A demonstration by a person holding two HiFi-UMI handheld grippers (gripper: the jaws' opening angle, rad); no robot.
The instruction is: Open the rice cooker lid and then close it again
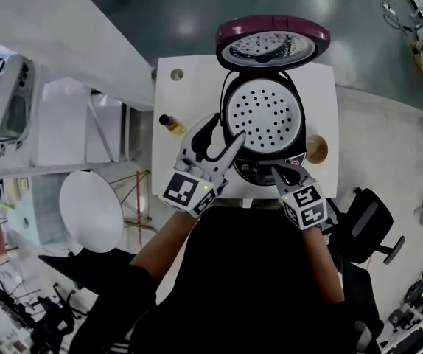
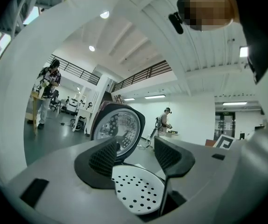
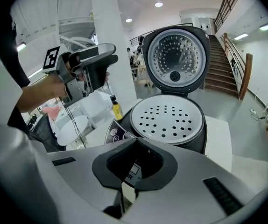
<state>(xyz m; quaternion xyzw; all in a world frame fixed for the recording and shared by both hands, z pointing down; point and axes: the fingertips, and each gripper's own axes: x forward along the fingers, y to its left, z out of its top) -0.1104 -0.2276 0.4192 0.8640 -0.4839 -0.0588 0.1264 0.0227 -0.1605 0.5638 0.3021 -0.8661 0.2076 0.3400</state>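
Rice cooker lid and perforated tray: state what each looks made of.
Lid: maroon shell, probably glossy plastic by its even sheen; its inner plate looks like bright metal, dimpled and reflective. Perforated tray: matte white with punched round holes, plastic or coated metal; cannot tell which.

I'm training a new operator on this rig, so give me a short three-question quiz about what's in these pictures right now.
1. True or false: the lid of the rice cooker is shut.
2. Which has its jaws together? A: left gripper. B: right gripper. C: both.
3. Fill in: in the head view, the small bottle stands on the white table at the cooker's ___ side.

Key: 1 false, the lid stands open; 2 B; 3 left.
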